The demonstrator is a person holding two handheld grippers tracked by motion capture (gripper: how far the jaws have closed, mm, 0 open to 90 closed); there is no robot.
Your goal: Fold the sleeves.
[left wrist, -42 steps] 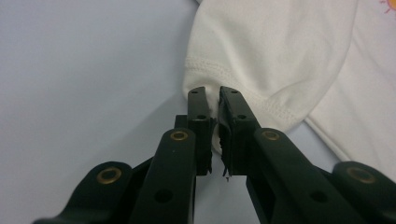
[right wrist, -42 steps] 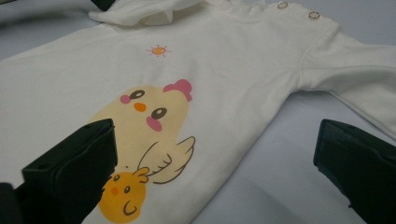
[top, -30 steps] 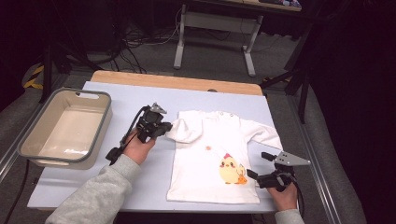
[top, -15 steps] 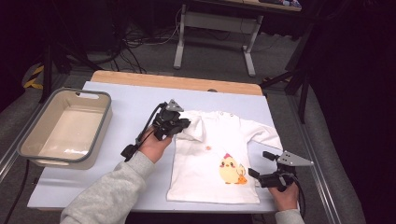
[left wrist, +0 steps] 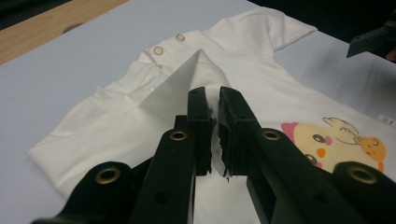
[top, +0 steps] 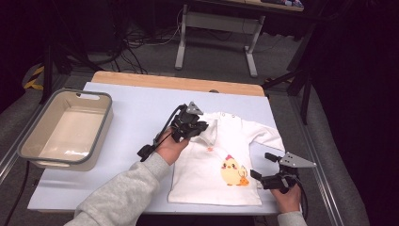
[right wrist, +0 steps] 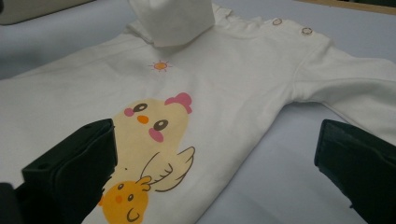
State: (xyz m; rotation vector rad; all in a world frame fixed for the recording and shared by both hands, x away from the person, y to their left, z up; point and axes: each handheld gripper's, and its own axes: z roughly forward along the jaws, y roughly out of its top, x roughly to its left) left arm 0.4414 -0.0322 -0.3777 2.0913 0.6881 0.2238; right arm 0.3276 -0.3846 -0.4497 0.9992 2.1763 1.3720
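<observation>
Two claws work one white shirt [top: 226, 160] at frame centre: left claw [top: 197, 128] clamped on its sleeve, right claw [top: 262, 165] spread apart, beside one tub [top: 101, 126].

No words, numbers or brand names can be read anywhere. The small white cotton long-sleeved shirt [top: 226, 160] carries printed pictures, not lettering: a yellow chick with a pink comb [right wrist: 154, 126], a smaller orange chick [right wrist: 123, 200] beside it, and a tiny orange sun [right wrist: 160, 66] above them. A small white tag [left wrist: 386, 120] sits at the shirt's edge, its marks too small to read.
</observation>
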